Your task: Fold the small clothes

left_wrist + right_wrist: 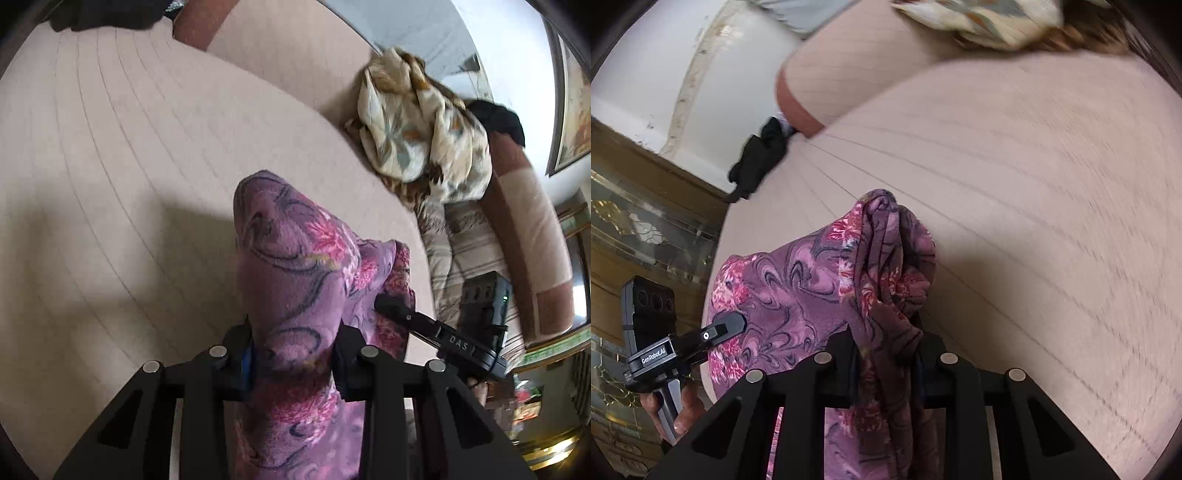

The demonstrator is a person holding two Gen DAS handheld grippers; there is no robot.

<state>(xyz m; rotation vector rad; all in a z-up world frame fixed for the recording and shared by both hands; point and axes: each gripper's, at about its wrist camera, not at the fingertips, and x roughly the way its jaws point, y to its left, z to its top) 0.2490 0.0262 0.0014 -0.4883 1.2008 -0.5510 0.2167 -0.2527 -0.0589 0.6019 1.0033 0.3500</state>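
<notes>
The folding looks barely begun: the purple flowered garment (295, 295) hangs bunched and lifted above the pale ribbed sofa (129, 166), with no neat fold showing, so spreading it flat and folding are left. The left claw (293, 354) is clamped on one bunch of it at 6 o'clock in its own view. The right claw (886, 354) pinches another bunch just beside, both pointing down toward the seat, with a cream flowered cloth (424, 140) heaped at 2 o'clock.

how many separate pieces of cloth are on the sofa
4 visible: purple floral fleece garment held in both tools; cream floral crumpled cloth against the backrest; black cloth behind it; black cloth at the sofa's other end. More may be hidden.
</notes>
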